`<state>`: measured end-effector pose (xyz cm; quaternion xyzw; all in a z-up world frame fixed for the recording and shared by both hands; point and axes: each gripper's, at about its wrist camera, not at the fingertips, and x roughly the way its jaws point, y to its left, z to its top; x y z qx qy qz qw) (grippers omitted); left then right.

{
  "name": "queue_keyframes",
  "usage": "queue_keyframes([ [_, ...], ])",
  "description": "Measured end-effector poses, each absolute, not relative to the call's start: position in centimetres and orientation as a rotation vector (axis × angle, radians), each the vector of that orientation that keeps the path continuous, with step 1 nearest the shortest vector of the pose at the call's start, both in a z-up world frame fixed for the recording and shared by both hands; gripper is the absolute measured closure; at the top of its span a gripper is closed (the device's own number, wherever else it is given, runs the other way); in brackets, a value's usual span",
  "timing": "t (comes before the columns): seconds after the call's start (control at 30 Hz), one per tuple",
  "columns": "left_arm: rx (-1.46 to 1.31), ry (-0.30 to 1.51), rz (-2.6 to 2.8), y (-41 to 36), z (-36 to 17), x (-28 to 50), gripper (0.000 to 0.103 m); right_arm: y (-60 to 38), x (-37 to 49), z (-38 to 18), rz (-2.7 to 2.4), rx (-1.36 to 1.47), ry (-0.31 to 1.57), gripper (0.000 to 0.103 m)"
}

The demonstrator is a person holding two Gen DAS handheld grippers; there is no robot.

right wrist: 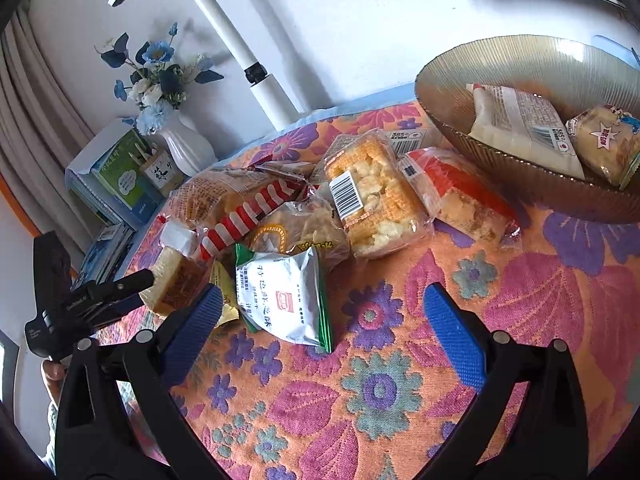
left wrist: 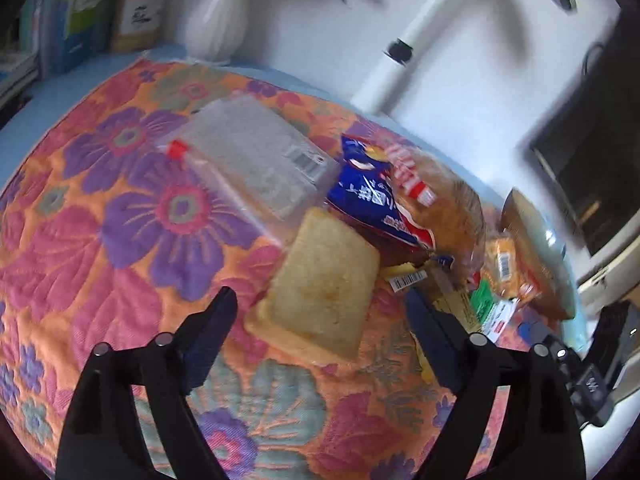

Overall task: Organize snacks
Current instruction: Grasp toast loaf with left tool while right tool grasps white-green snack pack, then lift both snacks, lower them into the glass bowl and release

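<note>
Several wrapped snacks lie in a heap on a floral tablecloth. In the left wrist view my left gripper (left wrist: 320,304) is open, its fingers either side of a wrapped slice of toast (left wrist: 320,284), beside a clear-wrapped pack (left wrist: 256,156) and a blue bread bag (left wrist: 384,192). In the right wrist view my right gripper (right wrist: 320,304) is open above a silver and green packet (right wrist: 286,298). Behind the packet lie a yellow biscuit pack (right wrist: 372,196) and a red-wrapped cake (right wrist: 460,196). A ribbed glass bowl (right wrist: 500,64) at the far right holds two wrapped snacks (right wrist: 524,128).
A white vase (right wrist: 186,148) with blue flowers, a pen holder and books (right wrist: 116,176) stand at the far left. A white lamp arm (right wrist: 240,48) rises behind the table. The left gripper (right wrist: 88,304) shows at the left edge of the right wrist view.
</note>
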<state>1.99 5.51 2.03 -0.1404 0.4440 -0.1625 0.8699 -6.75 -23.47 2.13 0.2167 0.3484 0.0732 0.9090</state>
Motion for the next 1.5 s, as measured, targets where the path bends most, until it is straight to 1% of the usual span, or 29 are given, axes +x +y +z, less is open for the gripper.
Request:
queue_keyframes([
  [0.1,-0.171,0.915,-0.298,3.3,1.5,2.2,0.017,-22.9,-6.8,2.5,0.158,0.412,0.706,0.003],
  [0.17,-0.1,0.907,-0.263,2.5,1.1,2.1,0.022,-22.4,-6.6,2.5,0.149,0.385,0.714,0.004],
  [0.2,-0.069,0.912,-0.239,2.2,0.8,2.1,0.034,-22.2,-6.4,2.4,0.145,0.373,0.725,0.004],
  [0.23,-0.05,0.925,-0.226,2.0,0.5,2.1,0.041,-22.1,-6.3,2.3,0.141,0.367,0.734,0.005],
  [0.27,-0.049,0.921,-0.227,2.1,0.5,2.0,0.041,-22.1,-6.2,2.2,0.141,0.365,0.742,0.007],
  [0.3,-0.064,0.916,-0.235,2.4,0.7,1.8,0.043,-22.0,-6.0,2.1,0.143,0.364,0.754,0.01],
  [0.33,-0.081,0.914,-0.235,2.8,0.8,1.7,0.043,-21.9,-5.7,1.8,0.15,0.364,0.774,0.019],
  [0.37,-0.095,0.911,-0.23,3.1,0.9,1.5,0.043,-21.8,-5.4,1.7,0.162,0.364,0.792,0.034],
  [0.4,-0.107,0.9,-0.23,3.5,1.1,1.2,0.043,-21.6,-5.0,1.4,0.169,0.362,0.816,0.04],
  [0.43,-0.116,0.879,-0.246,3.8,1.4,0.6,0.045,-21.5,-4.8,1.4,0.163,0.357,0.83,0.043],
  [0.6,-0.147,0.835,-0.283,4.4,1.6,-0.9,0.049,-20.7,-3.5,1.4,0.184,0.36,0.858,0.042],
  [0.63,-0.154,0.84,-0.287,4.3,1.5,-0.8,0.049,-20.4,-3.1,1.2,0.193,0.376,0.875,0.049],
  [0.67,-0.162,0.838,-0.286,4.2,1.5,-0.5,0.049,-20.3,-2.9,1.0,0.216,0.4,0.888,0.058],
  [0.73,-0.165,0.836,-0.285,4.2,1.3,-0.4,0.049,-20.0,-2.9,0.7,0.241,0.445,0.905,0.063],
  [0.83,-0.155,0.834,-0.296,4.0,1.3,-0.4,0.049,-19.7,-4.4,1.0,0.229,0.454,0.893,0.078],
  [0.93,-0.162,0.857,-0.327,3.9,1.0,-0.2,0.049,-20.2,-7.3,1.6,0.184,0.487,0.844,0.083],
  [0.97,-0.158,0.876,-0.347,3.7,0.8,-0.1,0.049,-20.7,-8.1,1.7,0.149,0.503,0.828,0.084],
  [1.0,-0.149,0.888,-0.377,3.4,0.6,0.0,0.044,-21.4,-9.0,1.8,0.122,0.536,0.817,0.084],
  [1.03,-0.141,0.898,-0.434,3.1,0.6,0.1,0.042,-22.4,-9.9,1.4,0.108,0.609,0.818,0.084],
  [1.13,-0.107,0.892,-0.452,2.3,0.6,-0.3,0.04,-24.3,-12.1,0.2,0.054,0.744,0.844,0.083],
  [1.2,-0.091,0.893,-0.445,2.0,0.6,-0.4,0.038,-24.9,-13.2,-0.1,0.026,0.773,0.852,0.077],
  [1.23,-0.091,0.899,-0.451,1.9,0.5,-0.3,0.035,-25.1,-13.8,0.0,-0.02,0.746,0.857,0.069],
  [1.27,-0.094,0.903,-0.461,1.9,0.5,-0.3,0.034,-25.3,-14.1,0.3,-0.051,0.707,0.851,0.067],
  [1.33,-0.095,0.908,-0.48,1.9,0.4,-0.2,0.028,-25.5,-14.6,1.1,-0.12,0.599,0.833,0.067],
  [1.4,-0.087,0.909,-0.483,1.6,0.4,-0.1,0.026,-25.3,-14.5,2.0,-0.122,0.505,0.824,0.066],
  [1.47,-0.082,0.909,-0.48,1.6,0.3,-0.2,0.025,-24.3,-14.1,2.9,-0.098,0.352,0.824,0.045],
  [1.5,-0.082,0.909,-0.477,1.6,0.3,-0.1,0.024,-23.8,-14.1,3.2,-0.094,0.277,0.814,0.042],
])
